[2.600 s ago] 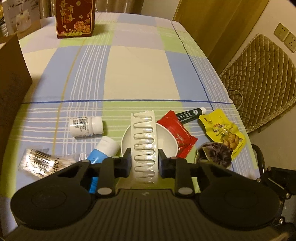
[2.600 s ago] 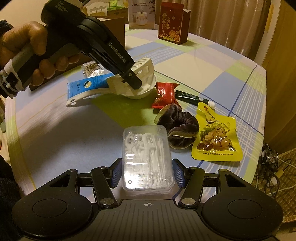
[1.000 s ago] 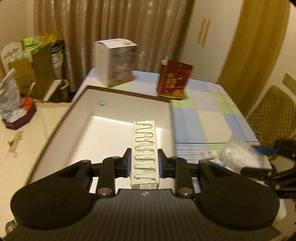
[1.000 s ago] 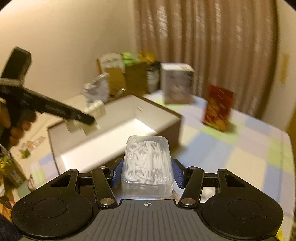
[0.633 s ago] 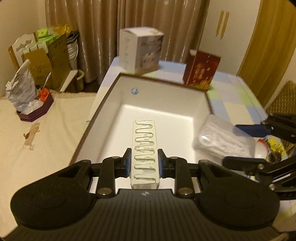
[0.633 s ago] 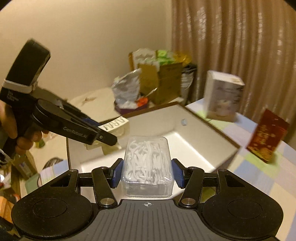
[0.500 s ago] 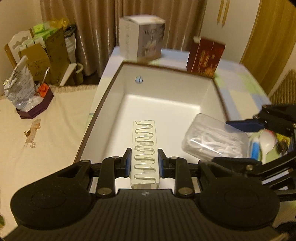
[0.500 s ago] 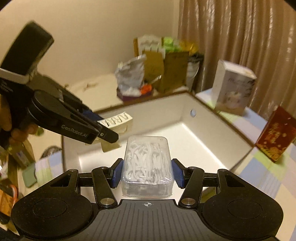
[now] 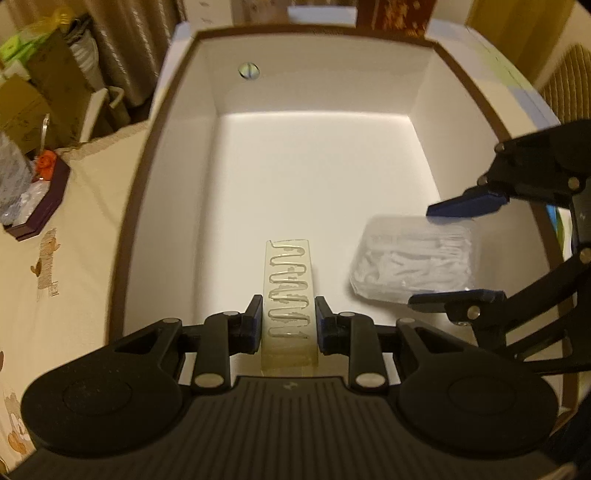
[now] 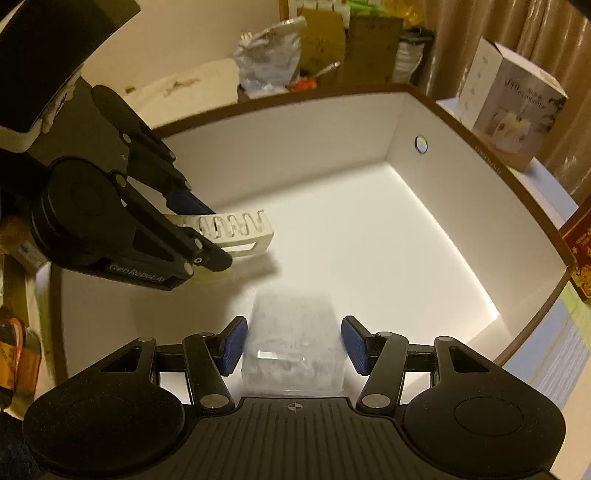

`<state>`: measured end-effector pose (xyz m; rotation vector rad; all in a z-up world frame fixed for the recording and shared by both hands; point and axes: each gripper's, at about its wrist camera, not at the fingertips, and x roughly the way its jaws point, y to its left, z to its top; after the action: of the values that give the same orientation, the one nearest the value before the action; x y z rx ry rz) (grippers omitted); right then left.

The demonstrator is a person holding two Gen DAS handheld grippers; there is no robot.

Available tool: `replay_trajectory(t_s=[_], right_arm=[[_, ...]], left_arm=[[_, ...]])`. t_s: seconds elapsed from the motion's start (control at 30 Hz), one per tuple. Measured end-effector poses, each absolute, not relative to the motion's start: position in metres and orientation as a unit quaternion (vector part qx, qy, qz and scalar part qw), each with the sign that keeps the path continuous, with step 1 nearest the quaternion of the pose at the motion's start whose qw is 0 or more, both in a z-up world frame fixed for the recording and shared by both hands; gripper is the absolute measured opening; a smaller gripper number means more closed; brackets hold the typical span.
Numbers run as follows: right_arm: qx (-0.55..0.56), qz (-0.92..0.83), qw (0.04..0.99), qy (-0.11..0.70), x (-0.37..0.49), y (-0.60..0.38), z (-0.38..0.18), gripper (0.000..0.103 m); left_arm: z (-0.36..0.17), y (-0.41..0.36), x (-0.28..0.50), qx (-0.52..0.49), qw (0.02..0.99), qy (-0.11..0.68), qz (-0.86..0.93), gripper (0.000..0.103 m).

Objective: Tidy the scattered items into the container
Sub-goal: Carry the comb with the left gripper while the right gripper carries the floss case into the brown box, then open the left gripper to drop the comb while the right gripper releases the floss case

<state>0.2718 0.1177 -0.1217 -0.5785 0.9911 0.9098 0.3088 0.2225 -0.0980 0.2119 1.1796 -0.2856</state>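
My right gripper (image 10: pixel 291 345) had just spread its jaws, dropping the floss-pick box (image 10: pixel 293 349) into the container (image 9: pixel 314 173); my left gripper (image 9: pixel 288 319) clenched the hair claw (image 9: pixel 290 295) above it, release pending.

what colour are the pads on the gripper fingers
Blue, on black fingers. Clearest in the right wrist view, on the right gripper pads.

A white carton (image 10: pixel 511 98) printed with a small appliance stands on the checked tablecloth (image 10: pixel 554 354). A dark red box (image 10: pixel 580 254) stands near the carton, farther along the cloth. Beyond the carton hang brown curtains (image 10: pixel 524 26), with stacked cardboard boxes (image 10: pixel 351 40) beside them.
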Motion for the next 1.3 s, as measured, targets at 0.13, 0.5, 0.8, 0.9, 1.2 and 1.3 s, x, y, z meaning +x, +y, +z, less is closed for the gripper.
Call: replay_trajectory(t_s=[0.13,0.5,0.8,0.9,1.2,1.3], right_arm=[[-0.284,0.43,0.733,0.444,0.269,0.12,-0.119,0.099],[-0.307,0.437,0.714,0.452,0.276,0.113,-0.121,0.099],[-0.302,0.439,0.718,0.447,0.264,0.108,-0.117,0.099],[-0.296,0.441,0.723,0.441,0.26,0.104,-0.112,0.099],[-0.286,0.439,0.743,0.416,0.241,0.094,-0.089,0.099],[-0.282,0.442,0.748,0.407,0.235,0.089,-0.082,0.099]], left_arm=[[-0.107,0.223,0.314,0.099,0.802,0.573,-0.133,0.046],[-0.1,0.217,0.303,0.124,0.797,0.575,-0.14,0.072],[-0.091,0.212,0.299,0.127,0.804,0.566,-0.131,0.079],[-0.086,0.21,0.297,0.127,0.808,0.561,-0.128,0.08],[-0.066,0.202,0.284,0.135,0.823,0.54,-0.115,0.082],[-0.059,0.199,0.279,0.139,0.828,0.533,-0.109,0.083]])
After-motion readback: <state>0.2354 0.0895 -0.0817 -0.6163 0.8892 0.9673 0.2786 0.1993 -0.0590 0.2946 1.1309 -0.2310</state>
